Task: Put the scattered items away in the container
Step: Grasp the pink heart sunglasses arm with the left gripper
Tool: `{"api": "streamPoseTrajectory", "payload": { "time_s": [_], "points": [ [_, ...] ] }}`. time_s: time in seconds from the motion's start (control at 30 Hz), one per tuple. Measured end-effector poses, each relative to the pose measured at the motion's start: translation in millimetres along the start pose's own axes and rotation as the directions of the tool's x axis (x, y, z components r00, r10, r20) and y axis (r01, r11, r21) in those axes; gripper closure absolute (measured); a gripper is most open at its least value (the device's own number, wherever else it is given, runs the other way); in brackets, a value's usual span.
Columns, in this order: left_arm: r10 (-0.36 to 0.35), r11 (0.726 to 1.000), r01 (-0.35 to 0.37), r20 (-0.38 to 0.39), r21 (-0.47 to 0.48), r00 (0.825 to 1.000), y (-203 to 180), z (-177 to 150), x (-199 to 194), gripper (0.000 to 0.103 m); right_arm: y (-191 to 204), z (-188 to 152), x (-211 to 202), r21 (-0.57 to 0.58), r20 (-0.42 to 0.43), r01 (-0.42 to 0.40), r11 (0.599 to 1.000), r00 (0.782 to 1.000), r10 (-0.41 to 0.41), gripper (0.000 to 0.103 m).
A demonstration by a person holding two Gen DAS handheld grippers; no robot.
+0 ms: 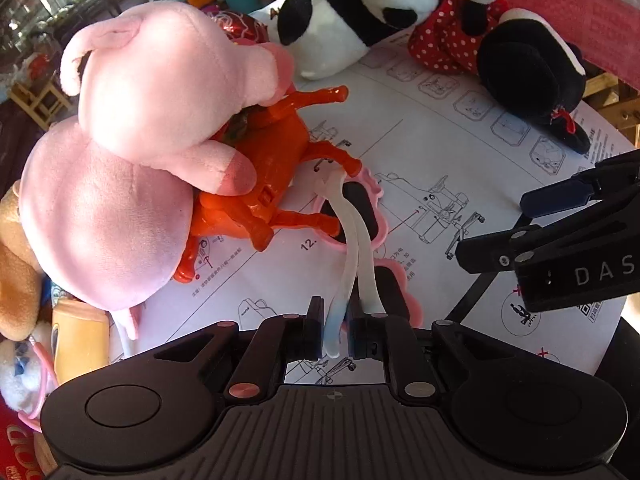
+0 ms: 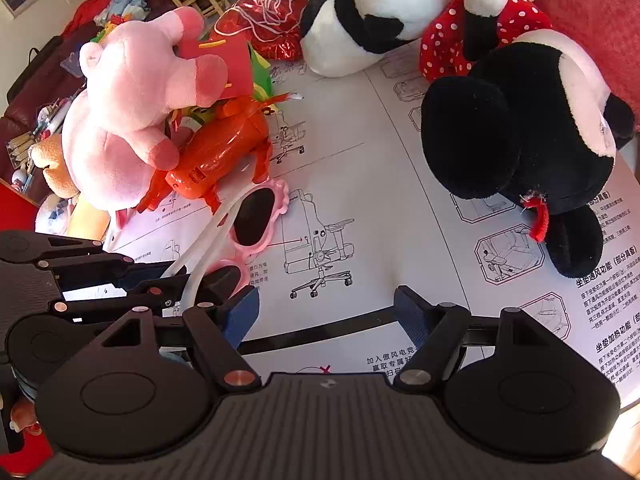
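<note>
Pink-framed sunglasses [image 1: 362, 208] with dark lenses lie on a printed instruction sheet [image 1: 460, 152], their white temple arms [image 1: 352, 256] pointing toward me. My left gripper [image 1: 335, 332] is shut on the tip of one temple arm; the other arm passes beside the right finger. In the right wrist view the sunglasses [image 2: 256, 220] lie left of centre and the left gripper [image 2: 176, 280] comes in from the left at them. My right gripper [image 2: 328, 308] stands open above bare paper with nothing between its fingers. I cannot pick out a container.
A pink pig plush [image 1: 140, 120] leans on an orange plastic horse [image 1: 272, 152] just left of the sunglasses. A panda plush [image 1: 360, 12] and a black mouse plush in a red dotted dress [image 1: 520, 64] lie at the back. The right gripper [image 1: 516, 228] hangs at the right.
</note>
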State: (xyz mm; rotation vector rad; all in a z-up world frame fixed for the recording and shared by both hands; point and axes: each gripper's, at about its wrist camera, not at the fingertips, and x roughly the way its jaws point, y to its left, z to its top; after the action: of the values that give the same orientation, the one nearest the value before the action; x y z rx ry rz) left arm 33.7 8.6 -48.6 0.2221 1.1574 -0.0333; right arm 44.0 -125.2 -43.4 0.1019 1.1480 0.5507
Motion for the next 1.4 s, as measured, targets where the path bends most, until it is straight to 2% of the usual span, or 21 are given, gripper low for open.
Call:
{"api": "streamPoseTrajectory", "payload": {
  "time_s": [0.2,0.43,0.7,0.8,0.87,0.9,0.97,1.0,1.27,1.4],
  "points": [
    [-0.033,0.999,0.032,0.007,0.033,0.999,18,-11,-5,0.100,-1,6,-1,-0.041,0.030,-0.006,0.999,1.000,0.008,0.025],
    [-0.055,0.997,0.056,0.018,-0.049,0.998,49,-12,-4,0.096,28,14,3,-0.212,0.086,-0.022,0.977,0.995,0.041,0.025],
    [-0.066,0.990,0.068,0.021,-0.122,0.998,67,-15,7,0.094,50,32,25,-0.272,0.063,-0.036,0.962,0.996,0.056,0.025],
    [-0.072,0.988,0.074,0.021,-0.135,0.997,72,-15,11,0.094,55,45,33,-0.260,0.049,-0.078,0.962,0.994,0.094,0.035],
    [-0.072,0.987,0.074,0.021,-0.144,0.997,75,-16,13,0.094,60,53,41,-0.249,0.025,-0.106,0.963,0.993,0.116,0.053],
    [-0.071,0.986,0.073,0.021,-0.151,0.997,77,-17,14,0.094,61,55,46,-0.239,0.012,-0.105,0.965,0.994,0.111,0.056],
    [-0.070,0.983,0.073,0.022,-0.170,0.997,82,-19,15,0.092,60,57,52,-0.214,-0.006,-0.125,0.969,0.992,0.127,0.075],
    [-0.062,0.981,0.065,0.019,-0.181,0.998,84,-20,16,0.092,59,57,53,-0.192,-0.026,-0.139,0.972,0.990,0.137,0.079],
    [-0.058,0.970,0.057,0.003,-0.237,0.998,99,-42,15,0.087,75,28,42,-0.203,-0.138,-0.155,0.967,0.982,0.128,0.080],
    [-0.056,0.960,0.053,-0.002,-0.273,0.998,104,-62,7,0.077,86,15,33,-0.164,-0.215,-0.202,0.965,0.962,0.165,0.080]
  ]
}}
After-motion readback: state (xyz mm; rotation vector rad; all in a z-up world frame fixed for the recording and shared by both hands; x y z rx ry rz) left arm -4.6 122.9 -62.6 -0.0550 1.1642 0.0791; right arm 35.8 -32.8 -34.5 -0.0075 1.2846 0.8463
